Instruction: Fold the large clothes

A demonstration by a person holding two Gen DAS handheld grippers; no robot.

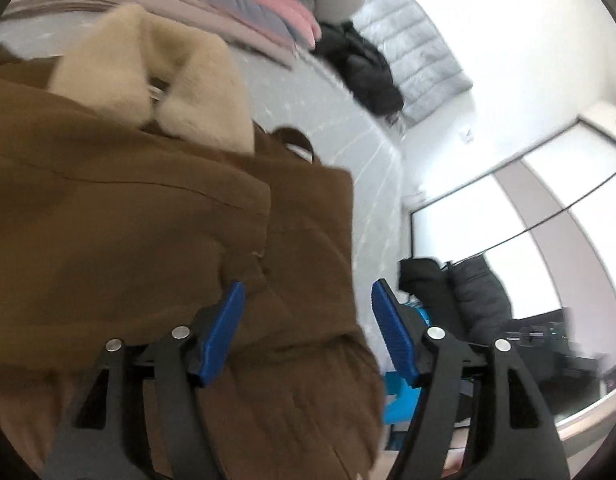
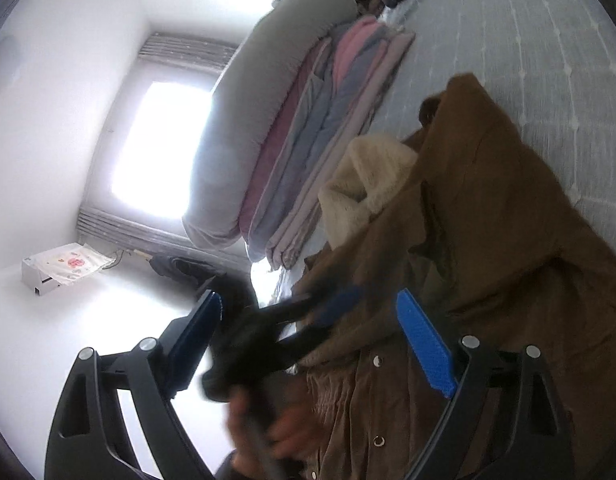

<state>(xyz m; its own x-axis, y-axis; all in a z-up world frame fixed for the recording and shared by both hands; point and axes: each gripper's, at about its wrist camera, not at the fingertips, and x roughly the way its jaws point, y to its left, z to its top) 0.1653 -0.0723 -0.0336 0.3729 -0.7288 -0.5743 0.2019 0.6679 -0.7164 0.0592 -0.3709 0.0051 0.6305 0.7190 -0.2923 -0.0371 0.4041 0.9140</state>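
Brown cloth fills the scene: the coat (image 1: 148, 220) lies spread on the pale quilted mattress (image 1: 347, 148), part folded, one flap laid over the body. Its cream fleece collar (image 1: 168, 76) sits at the far end, well ahead of both sets of jaws. Metal snaps run down the front edge (image 2: 377, 400), close in under the right gripper.

Left gripper (image 1: 308, 320) hangs over the coat's near edge, blue pads well apart, nothing clamped. One pad (image 1: 224, 332) is over the brown fabric, the other (image 1: 393, 332) out past the hem, and whether either touches the cloth I cannot tell. In the right wrist view that same tool shows as a dark blur between the right gripper's fingers, with the person's hand (image 2: 268, 428) wrapped round its handle.

Right gripper (image 2: 308, 332) is wide open too and holds nothing; one blue pad (image 2: 427, 348) is over the coat, the other (image 2: 204, 328) off beyond the bed edge.

Beyond the collar a stack of folded quilts (image 2: 308, 140) in pink, blue-grey and mauve rests on the mattress, a grey bolster (image 2: 248, 120) on top. A black garment (image 1: 359, 68) lies farther off on the bed. A bright window (image 2: 160, 144) glares behind.
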